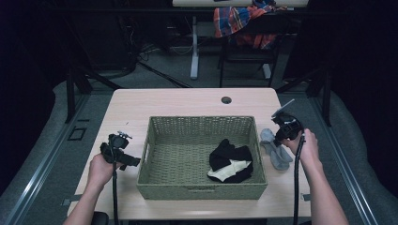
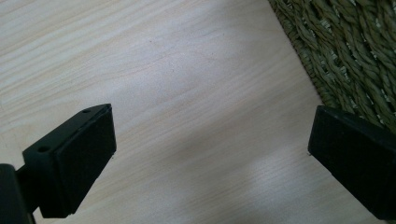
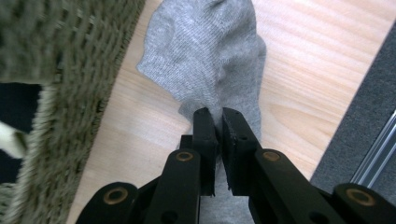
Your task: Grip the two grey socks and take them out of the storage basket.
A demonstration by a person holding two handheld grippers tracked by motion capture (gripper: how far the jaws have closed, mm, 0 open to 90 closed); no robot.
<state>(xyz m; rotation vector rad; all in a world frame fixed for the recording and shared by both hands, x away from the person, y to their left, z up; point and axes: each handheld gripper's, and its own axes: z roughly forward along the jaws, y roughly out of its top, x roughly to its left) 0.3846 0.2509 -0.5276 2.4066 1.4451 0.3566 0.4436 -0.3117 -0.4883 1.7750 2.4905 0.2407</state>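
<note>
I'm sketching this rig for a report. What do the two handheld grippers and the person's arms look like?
Both the left gripper and right gripper are black, with two blocky flat-padded jaws on linkages with brass-coloured pivots. A black cable trails from each. The forearms are bare, with no sleeves showing.

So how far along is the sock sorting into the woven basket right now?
Partly done: dark clothing with a cream piece already lies inside the green woven basket. In hand: the right gripper is pinched shut on the grey sock, which lies on the light wooden table beside the basket's right wall. The left gripper waits open over bare tabletop. Left: lifting the sock over the rim and dropping it in.
</note>
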